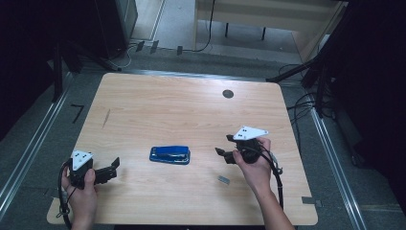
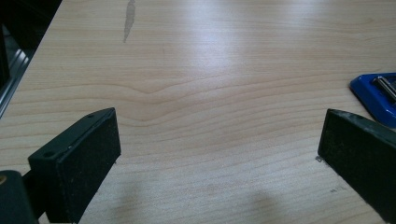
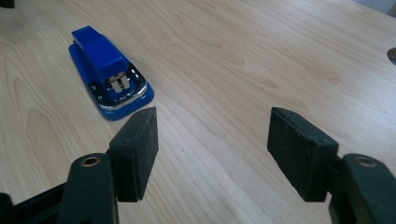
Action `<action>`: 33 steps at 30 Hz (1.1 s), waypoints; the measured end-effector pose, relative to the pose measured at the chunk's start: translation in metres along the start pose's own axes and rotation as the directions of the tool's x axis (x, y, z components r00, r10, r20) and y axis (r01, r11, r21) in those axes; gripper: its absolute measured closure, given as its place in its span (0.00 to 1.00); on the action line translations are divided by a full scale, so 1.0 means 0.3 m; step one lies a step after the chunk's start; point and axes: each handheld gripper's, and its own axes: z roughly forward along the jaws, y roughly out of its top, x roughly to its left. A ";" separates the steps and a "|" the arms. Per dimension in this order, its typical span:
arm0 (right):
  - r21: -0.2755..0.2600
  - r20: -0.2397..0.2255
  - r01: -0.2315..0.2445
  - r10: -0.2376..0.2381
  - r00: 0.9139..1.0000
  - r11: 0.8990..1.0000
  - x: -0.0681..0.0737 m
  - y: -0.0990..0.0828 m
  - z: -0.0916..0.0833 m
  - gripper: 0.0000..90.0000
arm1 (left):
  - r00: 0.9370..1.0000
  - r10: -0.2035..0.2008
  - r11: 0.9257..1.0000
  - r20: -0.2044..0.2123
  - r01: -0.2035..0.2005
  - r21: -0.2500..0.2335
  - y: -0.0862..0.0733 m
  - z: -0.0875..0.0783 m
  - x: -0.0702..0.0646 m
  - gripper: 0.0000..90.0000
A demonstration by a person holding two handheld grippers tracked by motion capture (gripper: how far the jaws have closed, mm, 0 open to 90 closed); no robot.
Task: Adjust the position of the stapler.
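A blue stapler point(image 1: 170, 155) lies flat near the middle of the wooden table point(image 1: 191, 110). My left gripper point(image 1: 114, 169) rests near the front left corner, pointing right toward the stapler, open with bare wood between its jaws point(image 2: 219, 130). In the left gripper view the stapler point(image 2: 376, 93) peeks in at the right edge. My right gripper point(image 1: 223, 145) hovers right of the stapler and points left at it, also open and holding nothing point(image 3: 212, 121). In the right gripper view the stapler point(image 3: 109, 74) lies just beyond the left fingertip point(image 3: 140, 140), its metal end nearest.
A small grey strip of staples point(image 1: 223, 179) lies on the table in front of the right hand. A round cable hole point(image 1: 228, 94) sits in the far part of the tabletop. Black stands and cables ring the table on the floor.
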 end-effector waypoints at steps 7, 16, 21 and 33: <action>0.013 -0.020 0.021 -0.021 1.000 1.000 0.017 0.028 0.041 0.41 | 1.000 0.003 1.000 0.000 -0.003 0.001 0.000 0.001 -0.001 0.00; 0.027 -0.064 0.042 -0.040 0.997 0.999 0.038 0.059 0.088 0.52 | 1.000 0.003 1.000 0.001 -0.003 0.003 0.000 0.001 -0.001 0.00; 0.033 -0.083 0.060 -0.057 0.995 0.998 0.056 0.068 0.111 0.55 | 1.000 0.003 1.000 0.001 -0.003 0.003 0.000 0.001 -0.001 0.00; 0.027 -0.106 0.084 -0.081 0.991 0.996 0.075 0.092 0.147 0.61 | 1.000 0.003 1.000 0.001 -0.003 0.004 0.001 0.002 -0.001 0.00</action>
